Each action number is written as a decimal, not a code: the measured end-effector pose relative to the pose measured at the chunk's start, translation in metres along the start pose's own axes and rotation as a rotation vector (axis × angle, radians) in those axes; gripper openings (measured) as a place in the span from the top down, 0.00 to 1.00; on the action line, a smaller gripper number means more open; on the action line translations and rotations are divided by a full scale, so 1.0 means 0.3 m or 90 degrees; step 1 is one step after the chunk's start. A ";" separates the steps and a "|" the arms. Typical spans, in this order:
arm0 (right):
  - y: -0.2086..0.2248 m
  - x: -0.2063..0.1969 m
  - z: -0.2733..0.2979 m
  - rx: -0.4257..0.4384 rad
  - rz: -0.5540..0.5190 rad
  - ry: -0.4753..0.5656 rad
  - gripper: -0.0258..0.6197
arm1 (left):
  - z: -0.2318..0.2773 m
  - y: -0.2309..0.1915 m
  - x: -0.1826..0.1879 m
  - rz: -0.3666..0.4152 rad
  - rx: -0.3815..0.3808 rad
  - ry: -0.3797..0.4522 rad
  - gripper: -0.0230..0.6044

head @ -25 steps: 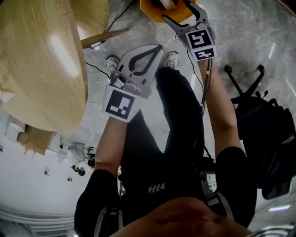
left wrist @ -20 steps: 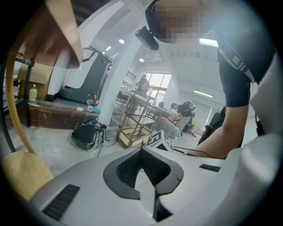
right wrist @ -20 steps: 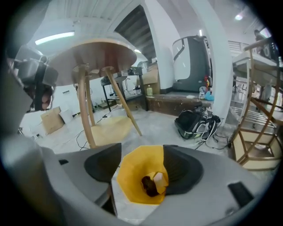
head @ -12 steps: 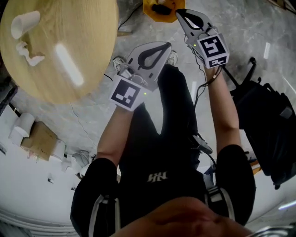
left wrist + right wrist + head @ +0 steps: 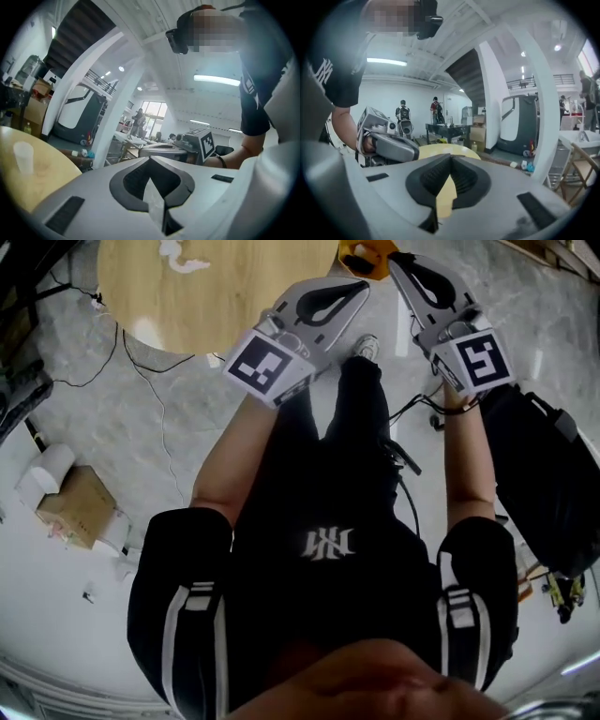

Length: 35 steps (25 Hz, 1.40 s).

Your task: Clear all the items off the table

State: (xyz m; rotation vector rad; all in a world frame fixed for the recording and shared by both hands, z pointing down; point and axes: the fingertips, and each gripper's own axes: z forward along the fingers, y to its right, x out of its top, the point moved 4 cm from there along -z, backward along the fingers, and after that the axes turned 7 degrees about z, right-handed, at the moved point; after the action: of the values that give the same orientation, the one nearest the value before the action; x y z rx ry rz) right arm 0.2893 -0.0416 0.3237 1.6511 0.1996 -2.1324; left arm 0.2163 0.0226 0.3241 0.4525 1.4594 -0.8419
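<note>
step: between pickups, likely | left tongs [image 5: 359, 288] and right tongs [image 5: 397, 259] both closed, empty | white scrap [image 5: 183, 253] on tabletop [image 5: 216, 306] at 11 o'clock | next: swing over, open, pinch scrap

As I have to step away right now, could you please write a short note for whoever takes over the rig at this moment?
Left tool: shut, empty, held in the air near the edge of the table.
Right tool: shut, empty, raised beside the left one.
On the table: crumpled white paper and a clear cup.
Orange bin: on the floor beyond the table; its contents can't be made out.
Done: cannot tell.
Left: the paper and the cup, probably into the bin.
</note>
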 end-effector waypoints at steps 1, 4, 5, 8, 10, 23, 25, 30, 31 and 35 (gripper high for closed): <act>-0.047 0.066 0.012 0.003 -0.004 0.016 0.96 | -0.052 -0.015 0.044 0.007 0.003 0.006 0.94; -0.182 0.201 0.049 0.015 -0.009 0.043 0.95 | -0.217 -0.051 0.156 0.038 0.017 0.012 0.94; -0.221 0.231 0.072 0.018 -0.010 0.048 0.95 | -0.275 -0.072 0.188 0.052 0.024 0.012 0.94; -0.343 0.303 0.188 0.025 -0.011 0.055 0.95 | -0.466 -0.172 0.265 0.081 0.049 0.014 0.94; -0.421 0.327 0.269 0.031 -0.006 0.047 0.95 | -0.591 -0.246 0.307 0.069 0.074 0.030 0.94; -0.680 0.322 0.518 0.114 -0.037 0.022 0.82 | -1.044 -0.477 0.282 0.038 0.195 0.018 0.94; -0.669 0.300 0.539 0.127 -0.034 0.018 0.81 | -1.054 -0.494 0.266 0.045 0.211 0.008 0.94; -0.686 0.290 0.542 0.157 -0.024 0.021 0.74 | -1.072 -0.478 0.262 0.041 0.239 -0.018 0.94; -0.696 0.291 0.549 0.165 -0.024 0.020 0.68 | -1.080 -0.478 0.263 0.040 0.242 -0.021 0.94; -0.678 0.291 0.666 0.182 -0.034 0.019 0.64 | -1.104 -0.558 0.251 0.029 0.245 -0.031 0.94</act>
State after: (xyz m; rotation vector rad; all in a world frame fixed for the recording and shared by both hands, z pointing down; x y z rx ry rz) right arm 0.0095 0.0451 0.2664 1.8531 -0.0570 -2.2615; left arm -0.1370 0.1390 0.2544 0.7450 1.2380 -1.0939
